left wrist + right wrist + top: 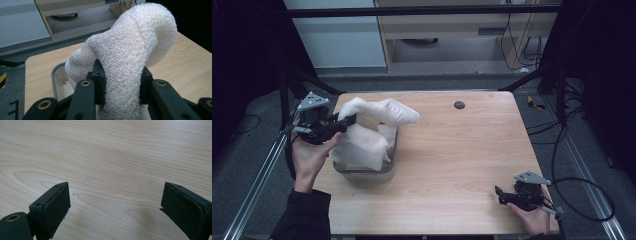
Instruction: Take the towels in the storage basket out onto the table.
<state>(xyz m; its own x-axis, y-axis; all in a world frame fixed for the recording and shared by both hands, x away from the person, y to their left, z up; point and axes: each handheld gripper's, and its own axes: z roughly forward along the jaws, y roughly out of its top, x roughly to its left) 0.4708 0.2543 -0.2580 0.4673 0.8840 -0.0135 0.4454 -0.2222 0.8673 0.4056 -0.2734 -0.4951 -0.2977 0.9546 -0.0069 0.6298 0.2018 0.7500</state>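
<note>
Wooden table (452,150), dark surroundings, a cabinet and cables on the floor behind it. A grey bin (384,167) sits on the left part of the table, with a white towel (367,130) bunched in and over it. The left gripper (343,122) is at the bin's left side, jaws clamped on a fold of the towel; part of the towel is lifted and sticks out to the right above the bin. The left gripper view gives the grip close up: towel (130,55) pinched between both jaws and arching up over them (terry loops clear), bin (56,75) rim visible below left. The high view has a small dark disc (459,105) on the table's far side. The right gripper (501,195) is low at the near right corner, well apart from the bin. Its own view has the jaws wide apart with nothing between them, bare wood (112,157) below.
</note>
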